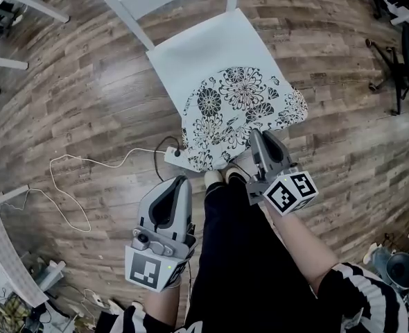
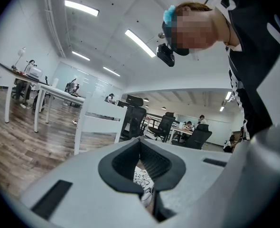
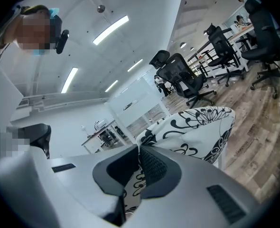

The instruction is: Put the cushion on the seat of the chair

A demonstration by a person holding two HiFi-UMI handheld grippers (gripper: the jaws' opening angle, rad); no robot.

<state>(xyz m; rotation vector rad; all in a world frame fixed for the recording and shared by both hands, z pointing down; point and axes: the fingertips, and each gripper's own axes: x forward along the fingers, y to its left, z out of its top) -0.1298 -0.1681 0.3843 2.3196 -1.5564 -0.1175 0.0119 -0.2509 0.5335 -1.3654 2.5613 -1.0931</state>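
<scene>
The cushion (image 1: 242, 113) sits over the front of the chair seat (image 1: 204, 54), its near edge overhanging toward the right gripper (image 1: 255, 136); that gripper's jaws pinch this edge, probably to guide the cushion flat and farther on; the left gripper (image 1: 182, 180), jaws together and seemingly empty, hangs just short of the cushion's near corner; below both lies wood floor (image 1: 86, 103); a white cable (image 1: 73, 186) trails to the left gripper's left; office chairs (image 3: 192, 80) stand well beyond the right gripper.
</scene>
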